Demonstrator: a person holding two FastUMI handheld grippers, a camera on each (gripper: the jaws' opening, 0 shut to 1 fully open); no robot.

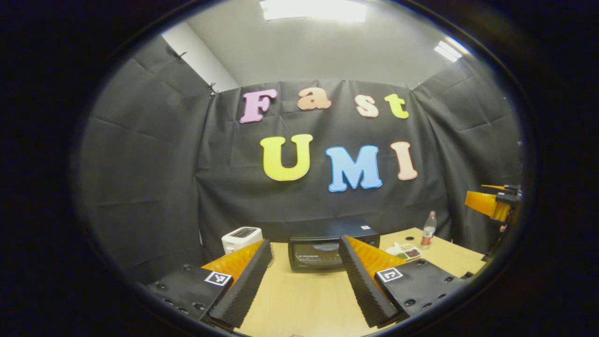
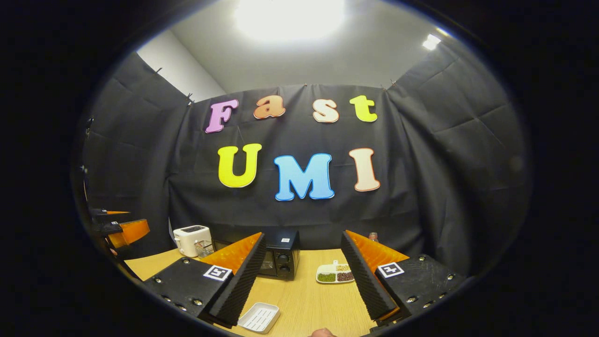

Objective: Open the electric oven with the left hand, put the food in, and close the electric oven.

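Two grippers are held up above the wooden table [image 1: 304, 299], and both are wide open with nothing between their fingers. In the left gripper view, the left gripper [image 1: 302, 276] points straight at the black electric oven [image 1: 327, 248], which sits at the back of the table with its door shut. A white toaster [image 1: 241, 238] stands just to the oven's left. To the oven's right lies a white divided dish of food [image 1: 406, 252], and a bottle [image 1: 428, 229] stands behind the dish. The other gripper shows at the far right edge, held high.

In the right gripper view, the right gripper [image 2: 304, 276] hangs well back from the oven [image 2: 281, 257]. The dish of food [image 2: 335, 273] lies between its fingers, farther off. A small white tray [image 2: 259, 317] rests on the table near its left finger [image 2: 238, 281].
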